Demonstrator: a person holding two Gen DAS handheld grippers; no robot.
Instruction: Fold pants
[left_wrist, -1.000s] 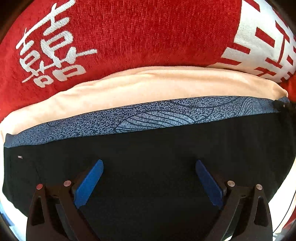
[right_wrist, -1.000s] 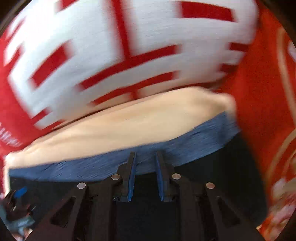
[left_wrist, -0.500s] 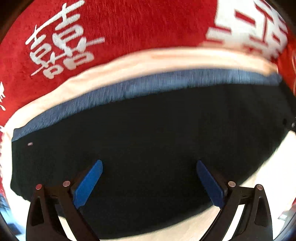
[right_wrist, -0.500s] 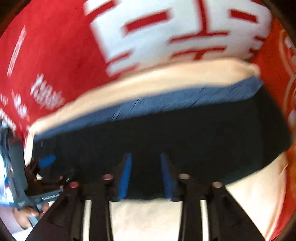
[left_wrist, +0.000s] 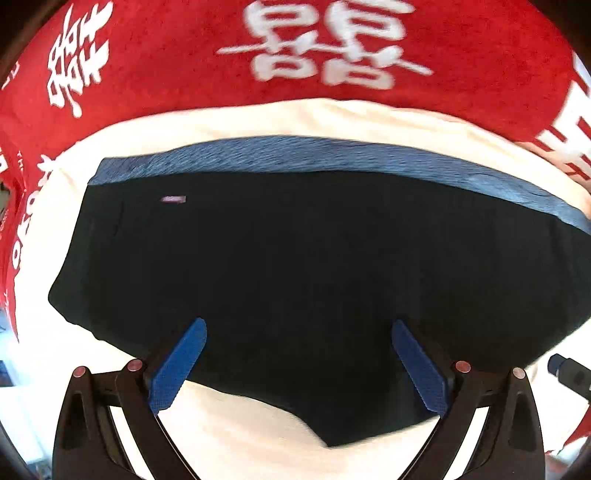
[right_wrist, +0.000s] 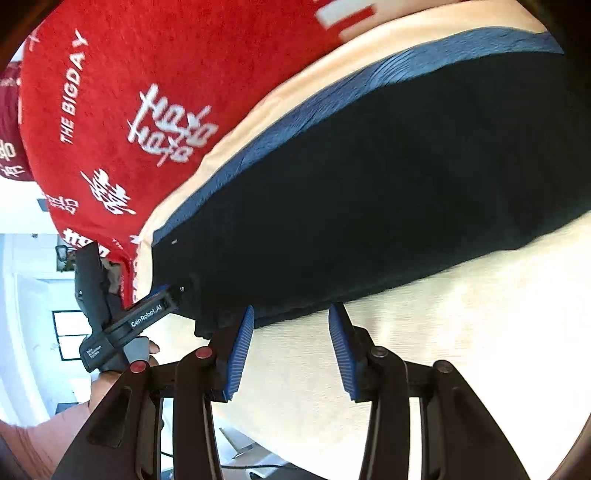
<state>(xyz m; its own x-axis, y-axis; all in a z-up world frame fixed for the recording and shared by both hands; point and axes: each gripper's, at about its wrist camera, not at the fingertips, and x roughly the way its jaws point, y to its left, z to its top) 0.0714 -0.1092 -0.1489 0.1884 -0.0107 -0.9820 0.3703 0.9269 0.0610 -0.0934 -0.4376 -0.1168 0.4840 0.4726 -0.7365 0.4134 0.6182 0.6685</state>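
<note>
Step in hand: judging by how flat the pants (left_wrist: 303, 277) lie, a fold is set down and both tools are clear of the cloth.
Pants: black, with a blue patterned band (left_wrist: 332, 155) along the far edge, spread on a cream sheet (left_wrist: 258, 417).
Left gripper (left_wrist: 297, 363): points down over the near hem, fingers (left_wrist: 177, 369) wide apart, nothing between them.
Right gripper (right_wrist: 291, 347): low at the near edge, over bare sheet, fingers (right_wrist: 240, 350) partly apart and empty.
Next move: probably another fold; it calls for pinching the near edge or a corner with each tool and carrying it across evenly.
Surface: the cream sheet lies over a red blanket (left_wrist: 177, 62) printed with white characters; whether a bed or a table is under it I cannot tell.
Room: bright white space and a dark-framed window (right_wrist: 70, 332) off to one side.
</note>
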